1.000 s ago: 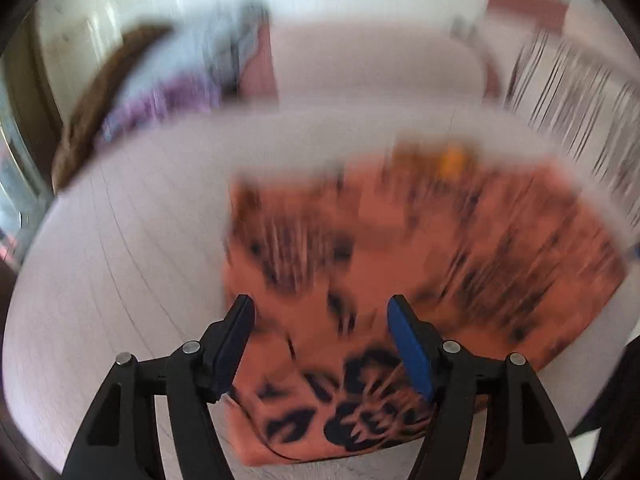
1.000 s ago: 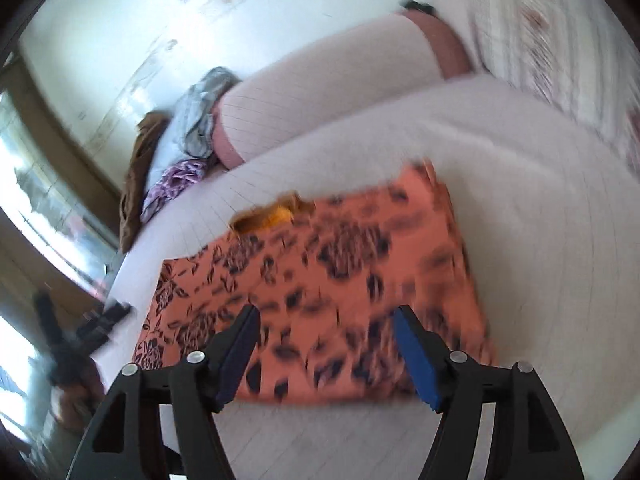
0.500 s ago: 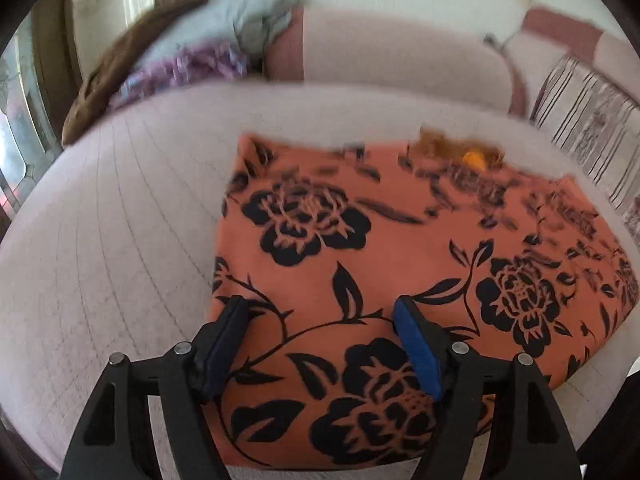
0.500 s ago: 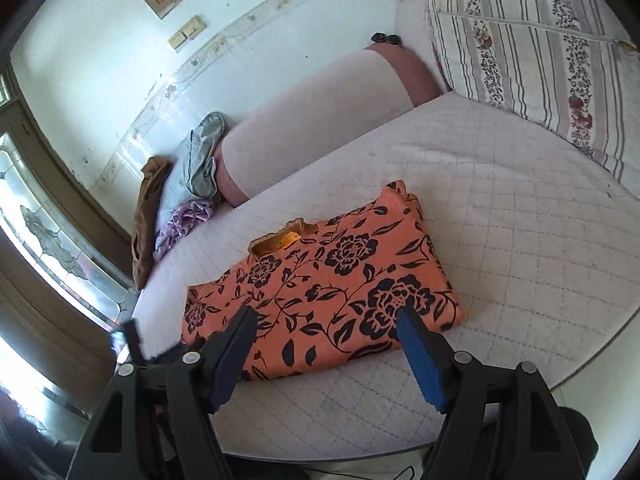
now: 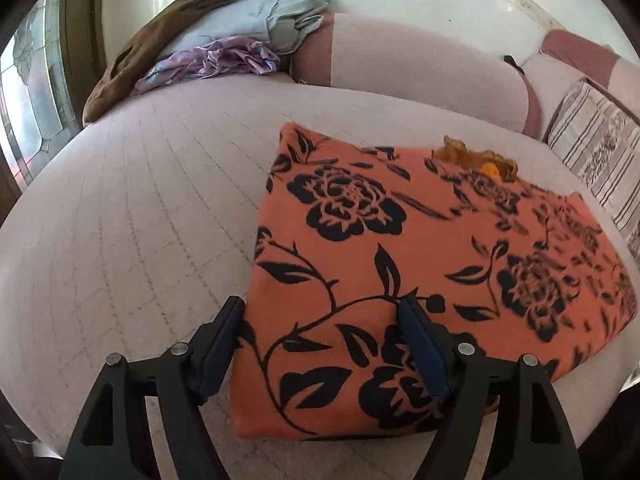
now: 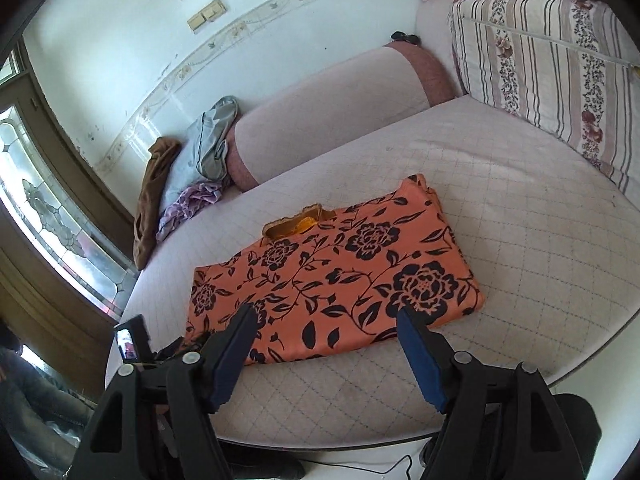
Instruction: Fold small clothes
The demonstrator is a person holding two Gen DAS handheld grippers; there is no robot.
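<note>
Quilted pale-pink mattress (image 6: pixel 500 208) fills both views, white wall (image 6: pixel 120 52) behind, long bolster (image 6: pixel 332 108) along it. Striped floral cushion (image 6: pixel 552 64) upper right, heap of clothes (image 6: pixel 192 168) upper left. Orange garment (image 6: pixel 332 268) with black flowers lies folded flat, centre of frame. Left gripper (image 5: pixel 320 312) spread wide over its near corner; right gripper (image 6: pixel 324 316) also wide apart, empty.

orange floral garment (image 5: pixel 420 280) right half blurred, small black object (image 6: pixel 406 37) on bolster perhaps sunglasses, striped cushion (image 5: pixel 600 160) cut off

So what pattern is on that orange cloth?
Black roses, leaves and vines on the orange garment; the left wrist view shows it best.
</note>
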